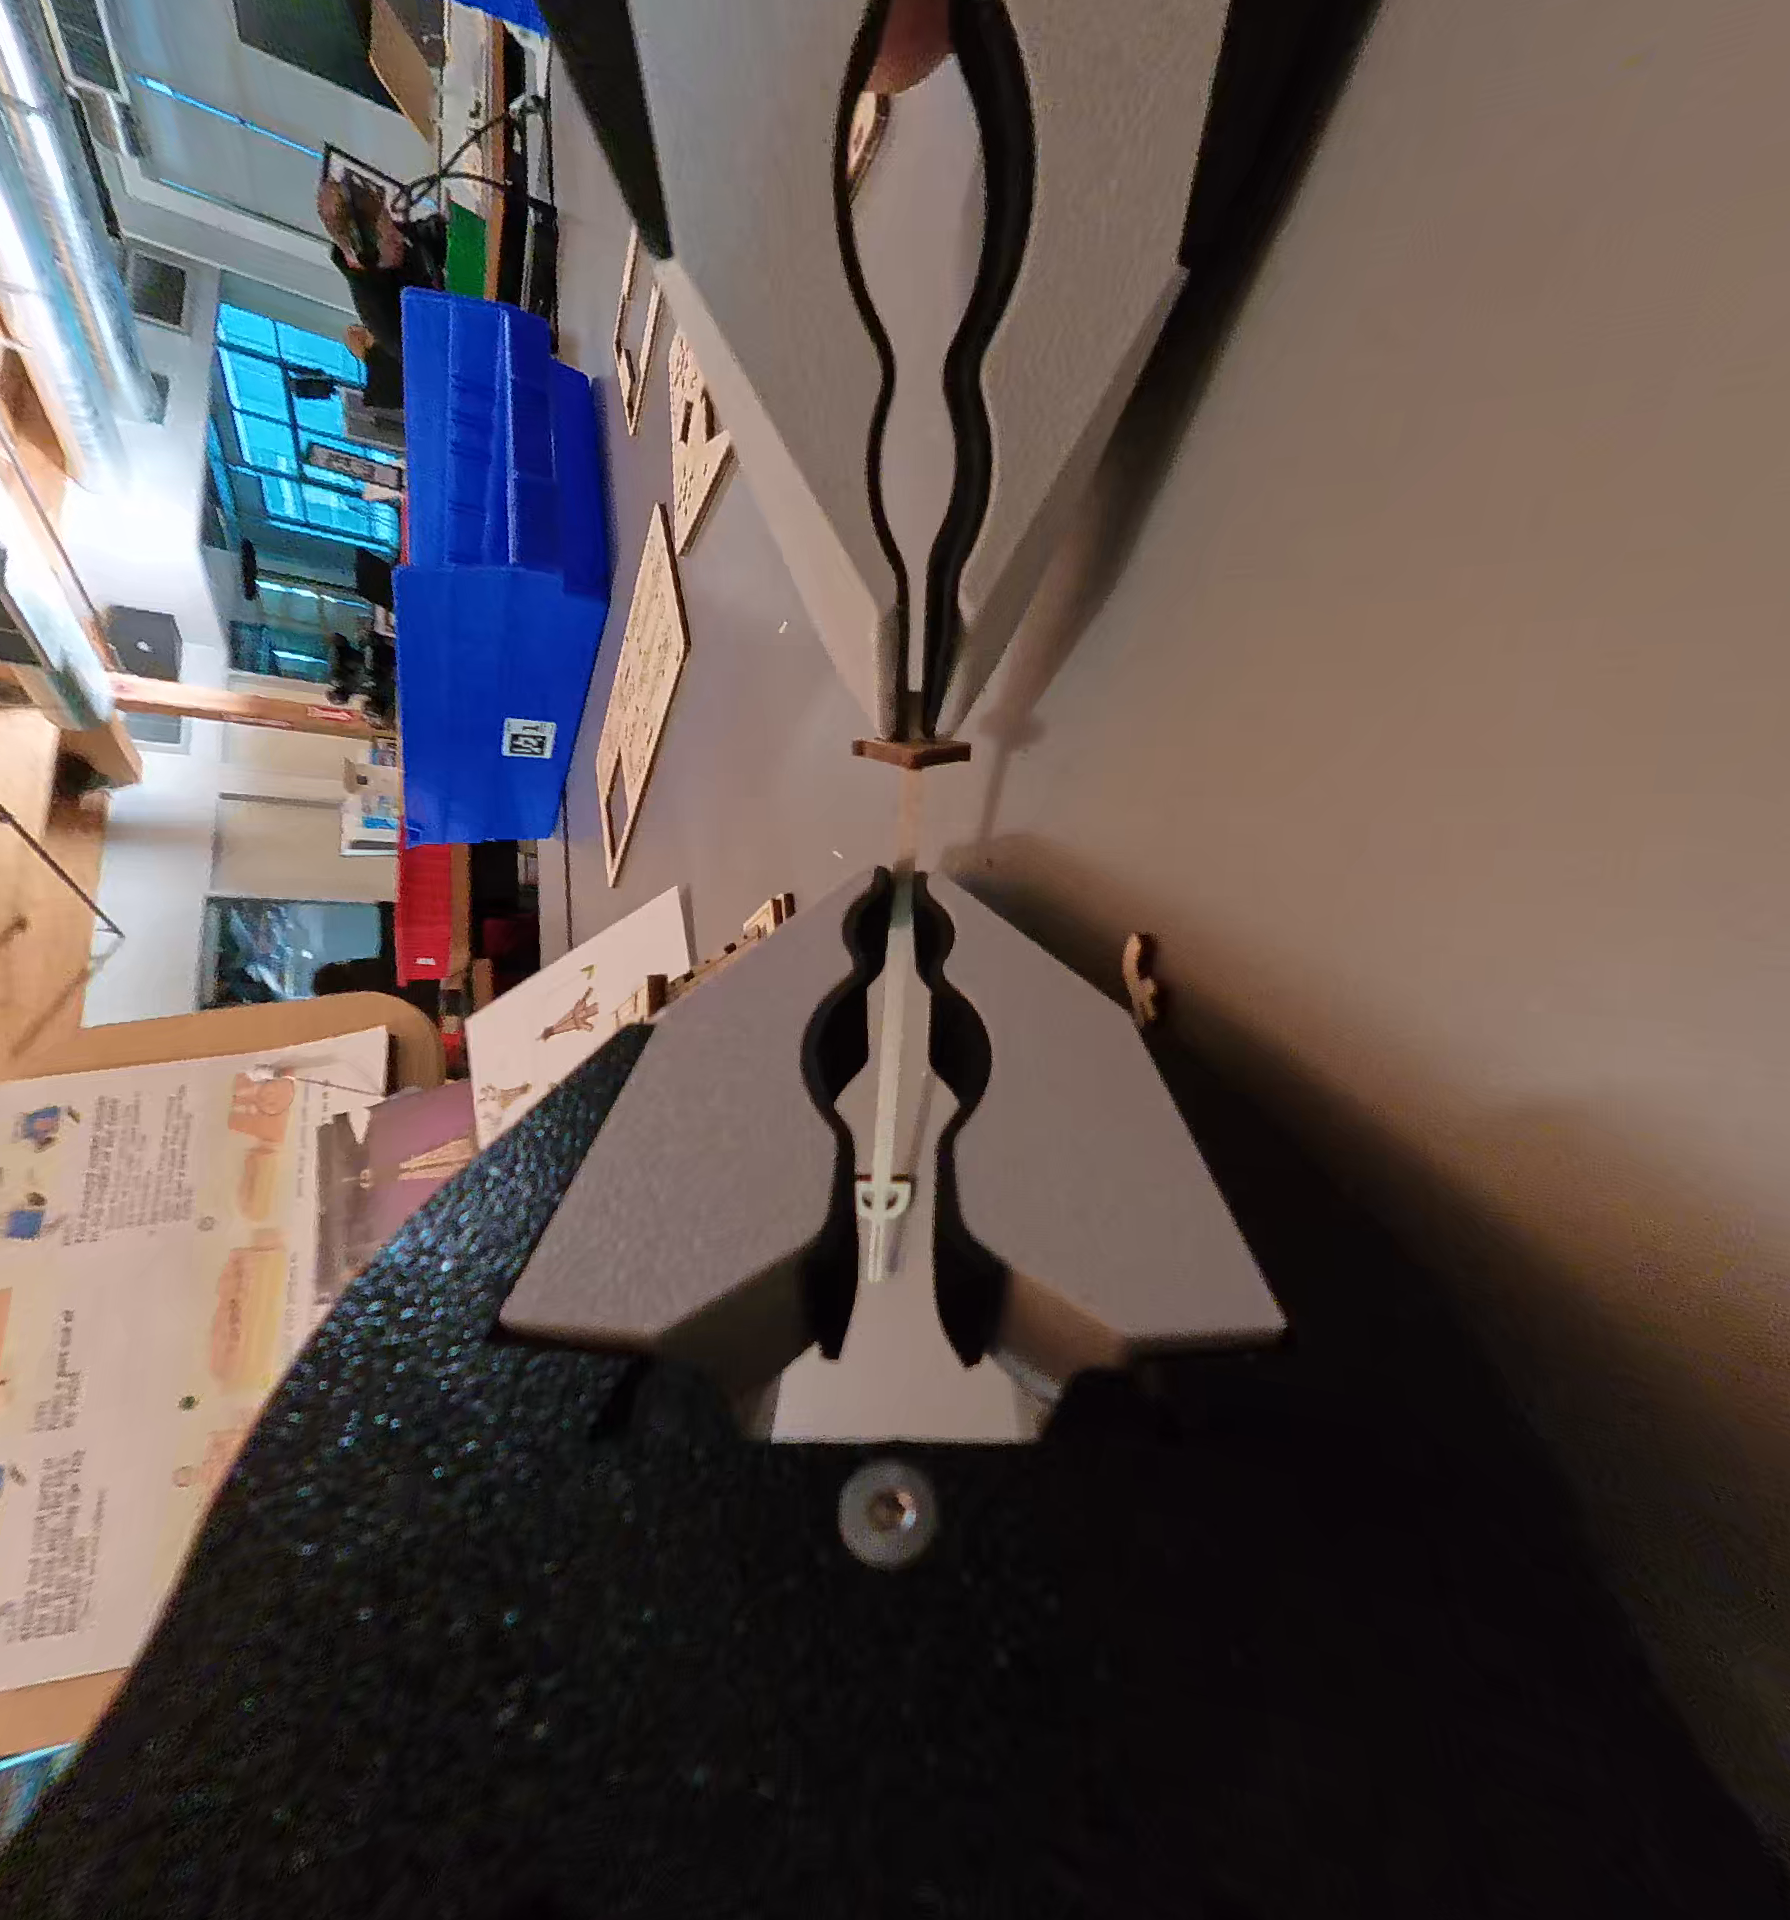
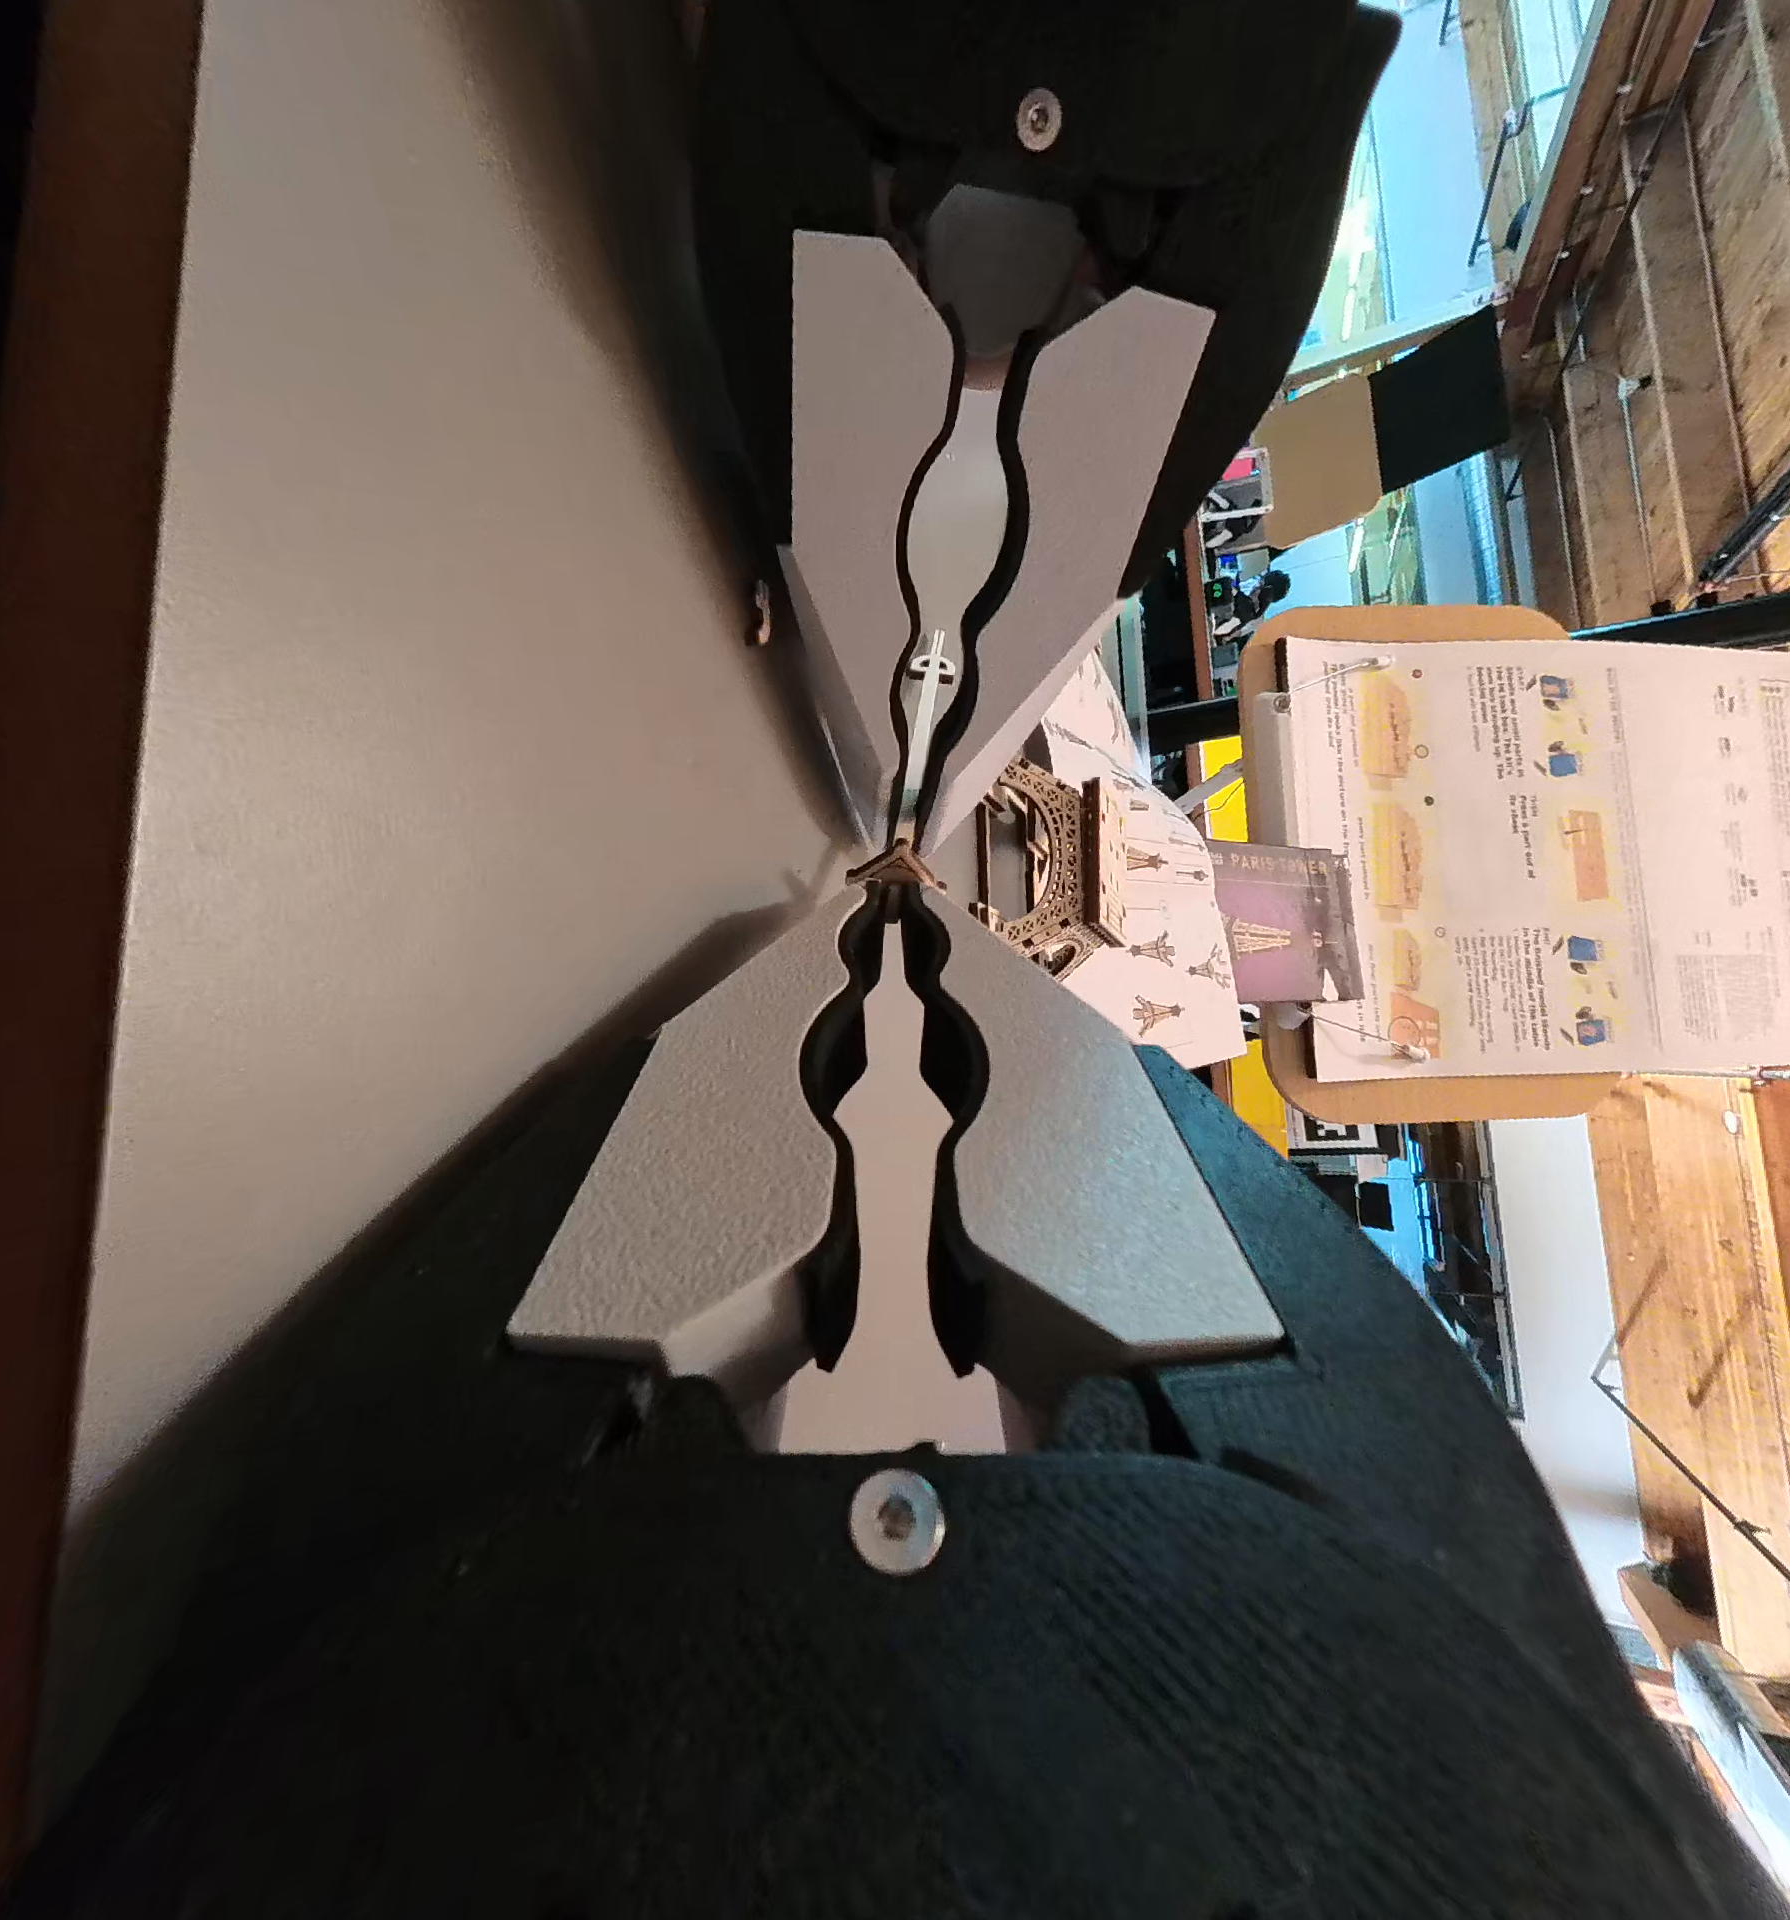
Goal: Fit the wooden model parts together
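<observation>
While the two claws meet tip to tip over the worktop, left claw clamps a white stick; right claw clamps a small wooden piece. Blue bins: contents hidden.

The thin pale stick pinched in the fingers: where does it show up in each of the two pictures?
Left wrist view: the pale stick runs up the centre, between the near gripper's fingers, its tip toward a small wooden square piece.
Right wrist view: it lies above centre, between the far gripper's fingers, slanting down toward the square piece.
Shared landmark: the clipped instruction sheet, lower left there, right edge here.
</observation>
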The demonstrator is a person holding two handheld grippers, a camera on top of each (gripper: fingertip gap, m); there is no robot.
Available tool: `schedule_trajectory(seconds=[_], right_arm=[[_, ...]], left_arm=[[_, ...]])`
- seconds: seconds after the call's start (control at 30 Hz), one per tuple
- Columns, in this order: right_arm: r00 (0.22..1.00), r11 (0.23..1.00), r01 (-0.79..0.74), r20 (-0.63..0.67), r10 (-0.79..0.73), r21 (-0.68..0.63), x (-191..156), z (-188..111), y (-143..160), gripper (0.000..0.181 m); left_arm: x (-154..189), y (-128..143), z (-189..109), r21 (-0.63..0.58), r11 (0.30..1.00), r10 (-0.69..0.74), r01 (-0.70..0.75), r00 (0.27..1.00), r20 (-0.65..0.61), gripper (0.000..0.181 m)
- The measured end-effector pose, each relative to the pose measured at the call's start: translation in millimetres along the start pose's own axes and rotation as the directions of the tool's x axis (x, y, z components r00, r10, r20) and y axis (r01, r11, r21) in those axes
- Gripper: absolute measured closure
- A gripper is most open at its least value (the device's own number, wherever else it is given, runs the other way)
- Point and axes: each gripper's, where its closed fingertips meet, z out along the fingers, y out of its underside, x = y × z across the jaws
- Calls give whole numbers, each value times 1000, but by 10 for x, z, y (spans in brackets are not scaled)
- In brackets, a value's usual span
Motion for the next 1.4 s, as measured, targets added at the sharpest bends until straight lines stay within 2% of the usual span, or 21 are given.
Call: schedule_trajectory(seconds=[0.13, 0.33, 0.57, 0.73, 1.0, 1.4], right_arm=[[1000, 1000, -11, -6, 11, -9, 8, 4, 9, 180], [1000, 1000, -9, -18, 9, -17, 19, 8, 6, 180], [998, 1000, -3, -56, 2, -11, 75, -22, -4, 180], [999, 1000, -2, -54, 2, 6, 72, -34, -24, 181], [996, 995, -88, 4, 88, 46, 22, -22, -33, 180], [997, 995, -72, -8, 72, 64, 43, -47, -67, 180]], left_arm=[[-49, -116, -54, 47, 997, 64, -66, 996, 59, 163], [-14, -229, -65, 91, 995, 40, -43, 998, 41, 156], [-55, -126, -13, 11, 998, 58, -58, 996, 64, 161], [-70, -23, -7, -16, 996, 91, -91, 994, 67, 181], [-46, 3, 17, -70, 995, 71, -69, 997, 33, 181], [-56, -14, 6, -84, 996, 23, -22, 1000, 9, 181]])
